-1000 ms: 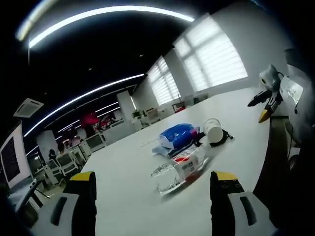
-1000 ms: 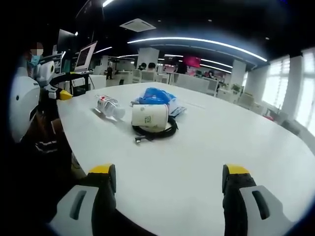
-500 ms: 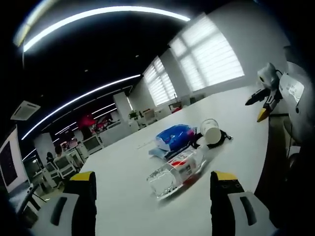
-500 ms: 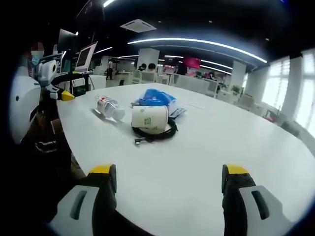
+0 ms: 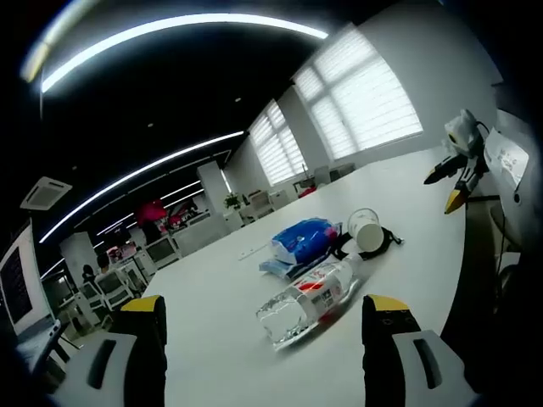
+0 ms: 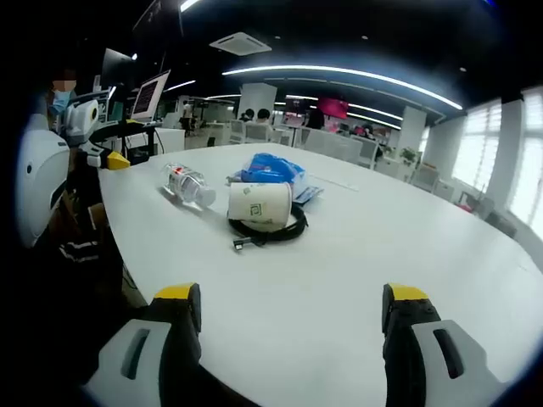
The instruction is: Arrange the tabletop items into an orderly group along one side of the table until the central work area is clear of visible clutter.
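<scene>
Because the clear water bottle (image 5: 307, 298) lies on its side on the white table (image 5: 221, 339), near the blue packet (image 5: 301, 239) and the tipped paper cup (image 5: 366, 229) resting on a coiled black cable (image 6: 270, 231), any glancing contact is likely to roll it toward the table edge or into its neighbours. Both the left gripper (image 5: 263, 356) and the right gripper (image 6: 286, 339) hover wide open and empty, well short of the cluster. Lifting the cup carelessly could snag the cable and drag everything out of order.
</scene>
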The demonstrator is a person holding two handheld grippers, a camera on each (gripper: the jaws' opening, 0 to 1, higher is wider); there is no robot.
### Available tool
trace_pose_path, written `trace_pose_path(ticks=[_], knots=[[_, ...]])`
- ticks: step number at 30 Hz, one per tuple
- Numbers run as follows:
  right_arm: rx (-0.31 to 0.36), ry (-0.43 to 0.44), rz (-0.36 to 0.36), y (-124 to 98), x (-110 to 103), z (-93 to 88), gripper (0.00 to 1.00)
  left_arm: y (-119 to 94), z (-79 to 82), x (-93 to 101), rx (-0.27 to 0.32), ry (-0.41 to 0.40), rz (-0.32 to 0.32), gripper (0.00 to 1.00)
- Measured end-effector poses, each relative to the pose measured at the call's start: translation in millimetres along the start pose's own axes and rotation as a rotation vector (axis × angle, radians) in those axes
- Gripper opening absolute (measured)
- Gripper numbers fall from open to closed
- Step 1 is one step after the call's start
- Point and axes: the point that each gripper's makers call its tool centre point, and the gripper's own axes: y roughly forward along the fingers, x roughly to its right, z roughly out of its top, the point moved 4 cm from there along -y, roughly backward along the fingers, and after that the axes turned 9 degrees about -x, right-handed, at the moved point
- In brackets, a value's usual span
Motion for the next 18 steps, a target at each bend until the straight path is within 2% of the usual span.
trace_pose_path(ticks=[18], knots=[[-0.002, -0.002, -0.001, 1.5, -0.7, -2.2, 0.85, 3.8, 2.3, 3.3, -0.016, 0.040, 0.005, 0.95]])
